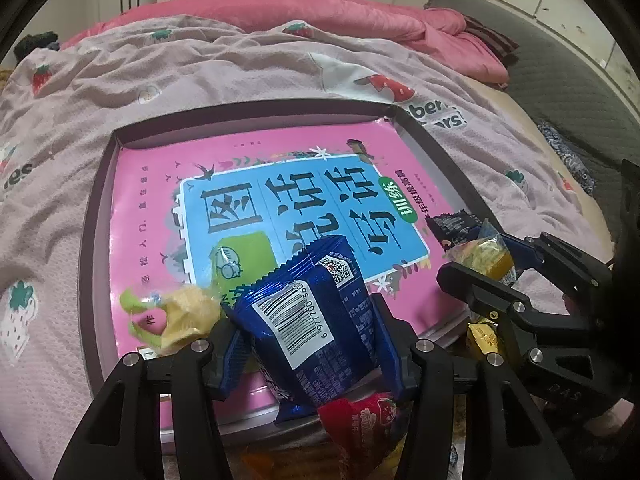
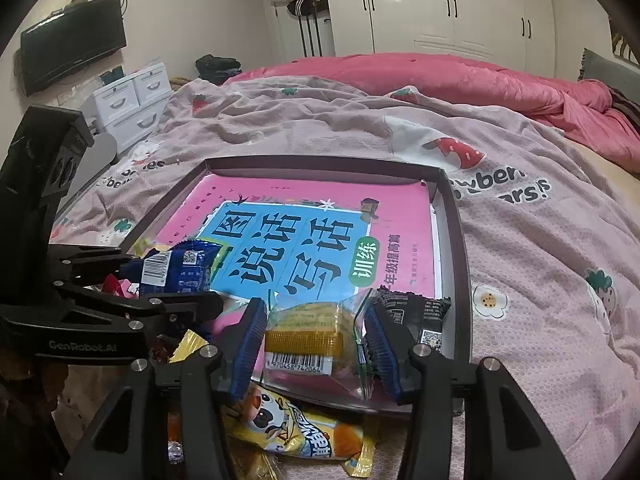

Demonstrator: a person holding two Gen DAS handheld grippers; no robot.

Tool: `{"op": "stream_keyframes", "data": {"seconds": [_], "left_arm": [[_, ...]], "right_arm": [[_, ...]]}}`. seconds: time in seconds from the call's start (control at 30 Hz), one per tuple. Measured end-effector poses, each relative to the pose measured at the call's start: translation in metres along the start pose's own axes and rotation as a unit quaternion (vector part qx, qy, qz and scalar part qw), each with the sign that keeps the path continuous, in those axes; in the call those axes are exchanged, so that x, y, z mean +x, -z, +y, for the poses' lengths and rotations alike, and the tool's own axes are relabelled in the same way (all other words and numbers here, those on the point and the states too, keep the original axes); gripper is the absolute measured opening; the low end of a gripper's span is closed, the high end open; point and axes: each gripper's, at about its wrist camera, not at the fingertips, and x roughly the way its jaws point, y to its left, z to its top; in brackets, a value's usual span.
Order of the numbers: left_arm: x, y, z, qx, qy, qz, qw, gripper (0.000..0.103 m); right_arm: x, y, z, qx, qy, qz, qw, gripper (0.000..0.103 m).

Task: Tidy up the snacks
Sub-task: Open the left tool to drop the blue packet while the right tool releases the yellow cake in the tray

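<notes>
A: Over the tray's (image 2: 460, 240) near edge — what's held?

B: My left hand-held gripper (image 1: 308, 344) is clamped on the blue pack (image 1: 312, 312), long axis pointing away from me. My right hand-held gripper (image 2: 316, 340) grips the yellow cake (image 2: 312, 332), crosswise between the pads.

A: Where do they go?

B: Tray's dead ahead, book (image 2: 320, 232) lining it. Right is nearer the black pack (image 2: 416, 312), probably in the way. Loose snacks lie below on the bed (image 2: 520, 280).
</notes>
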Motion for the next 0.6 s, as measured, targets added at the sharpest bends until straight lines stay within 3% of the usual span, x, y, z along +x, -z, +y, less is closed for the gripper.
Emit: {"op": "stream_keyframes", "data": {"seconds": [0.4,0.6], "left_arm": [[-0.007,-0.005,0.005,-0.012,0.004,-0.003,0.9999,0.057],[-0.011,-0.006,0.008,-0.020,0.000,-0.007,0.9998,0.063]], "right_arm": [[-0.002,-0.001,-0.004,0.010,0.002,-0.003,1.000,0.053],[-0.006,-0.002,-0.006,0.017,0.007,-0.013,1.000,0.057]]}}
